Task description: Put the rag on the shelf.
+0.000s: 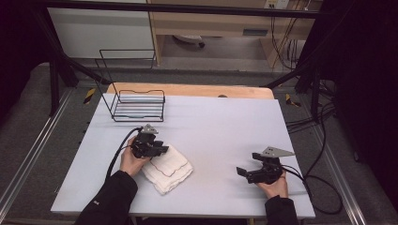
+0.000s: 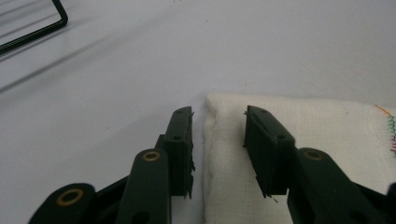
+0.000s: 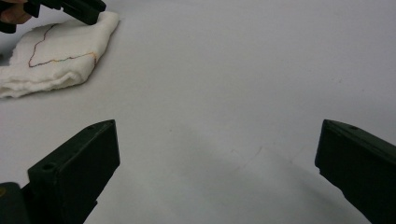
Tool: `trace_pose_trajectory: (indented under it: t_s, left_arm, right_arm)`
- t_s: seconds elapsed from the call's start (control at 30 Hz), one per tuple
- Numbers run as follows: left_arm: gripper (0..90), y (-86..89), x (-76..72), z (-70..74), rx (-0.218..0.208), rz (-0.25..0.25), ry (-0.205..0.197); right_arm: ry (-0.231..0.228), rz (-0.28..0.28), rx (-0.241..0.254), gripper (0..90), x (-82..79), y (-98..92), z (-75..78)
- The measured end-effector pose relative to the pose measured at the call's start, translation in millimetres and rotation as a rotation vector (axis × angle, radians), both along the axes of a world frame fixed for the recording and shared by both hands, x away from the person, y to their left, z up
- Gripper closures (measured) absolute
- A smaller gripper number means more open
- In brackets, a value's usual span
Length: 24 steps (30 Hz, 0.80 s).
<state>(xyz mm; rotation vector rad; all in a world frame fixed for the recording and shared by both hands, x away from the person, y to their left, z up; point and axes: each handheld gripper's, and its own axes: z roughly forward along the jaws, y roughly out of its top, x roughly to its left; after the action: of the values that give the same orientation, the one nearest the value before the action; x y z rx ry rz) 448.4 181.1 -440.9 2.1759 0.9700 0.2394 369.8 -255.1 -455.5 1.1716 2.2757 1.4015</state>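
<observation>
A folded white cloth with a thin coloured stitched line lies on the white table, left of centre near the front. My left gripper is low at the cloth's far left corner. In the left gripper view the jaws stand a narrow gap apart and straddle the cloth's edge: one jaw is over bare table, the other over the fabric, and neither pad presses on it. My right gripper rests at the front right, open wide over bare table. The cloth is far off at that view's upper left.
A black wire rack stands at the table's back left corner, and its corner appears in the left gripper view. A wooden board runs behind the table. Cables trail off the right side.
</observation>
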Motion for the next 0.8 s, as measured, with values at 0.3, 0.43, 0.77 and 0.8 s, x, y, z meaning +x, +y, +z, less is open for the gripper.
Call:
trace_pose_trajectory:
  t_s: [0.3,0.43,0.77,0.8]
  left_arm:
    - [65.8,-1.1,2.9,-2.7,-0.017,-0.011,0.023]
    - [74.0,-3.2,1.2,-1.9,-0.005,-0.02,0.021]
    - [84.4,-4.4,-5.5,1.3,0.008,0.006,0.007]
    - [84.4,-4.7,-6.3,1.5,0.008,0.01,0.001]
  right_arm:
    - [0.0,0.002,0.002,0.5,0.2,1.1,-0.5]
    - [0.002,0.001,0.005,0.5,0.3,2.0,-0.9]
    - [0.005,0.017,-0.001,0.7,0.2,14.3,2.1]
    - [0.005,0.017,-0.001,0.7,0.2,14.3,2.1]
